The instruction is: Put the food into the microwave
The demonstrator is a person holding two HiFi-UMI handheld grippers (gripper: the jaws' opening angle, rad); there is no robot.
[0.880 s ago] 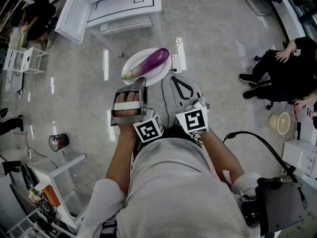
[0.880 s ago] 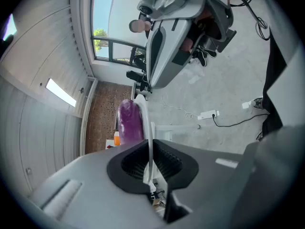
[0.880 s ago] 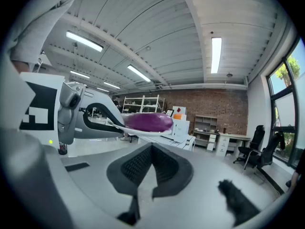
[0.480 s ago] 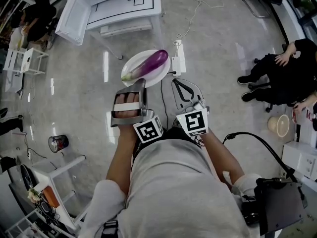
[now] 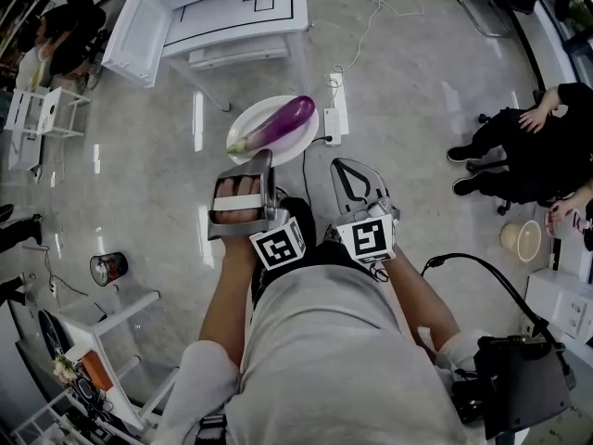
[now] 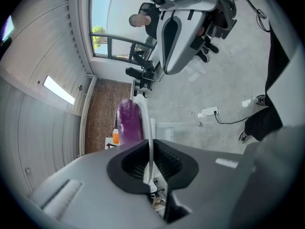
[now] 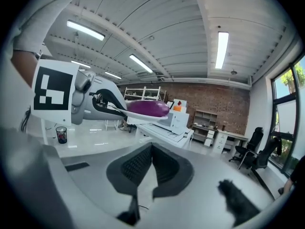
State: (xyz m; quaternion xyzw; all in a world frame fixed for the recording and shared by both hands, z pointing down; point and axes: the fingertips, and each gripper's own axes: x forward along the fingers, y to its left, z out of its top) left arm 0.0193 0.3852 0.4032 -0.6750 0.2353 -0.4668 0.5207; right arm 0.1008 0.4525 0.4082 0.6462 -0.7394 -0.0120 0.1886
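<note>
A purple eggplant lies on a white plate, which is held in the air over the floor. My left gripper is shut on the plate's near rim. In the left gripper view the plate stands edge-on between the pads, with the eggplant beyond. My right gripper is beside it on the right, shut and holding nothing. In the right gripper view its jaws meet, and the eggplant shows ahead on the left. The white microwave sits on a white table ahead.
A power strip with its cable lies on the floor just beyond the plate. A person in black sits at the right. A small bin and a white shelf stand at the lower left. Office chairs are on the right.
My right gripper has drawn back slightly toward my body. The left gripper and the plate with the eggplant have barely moved.
</note>
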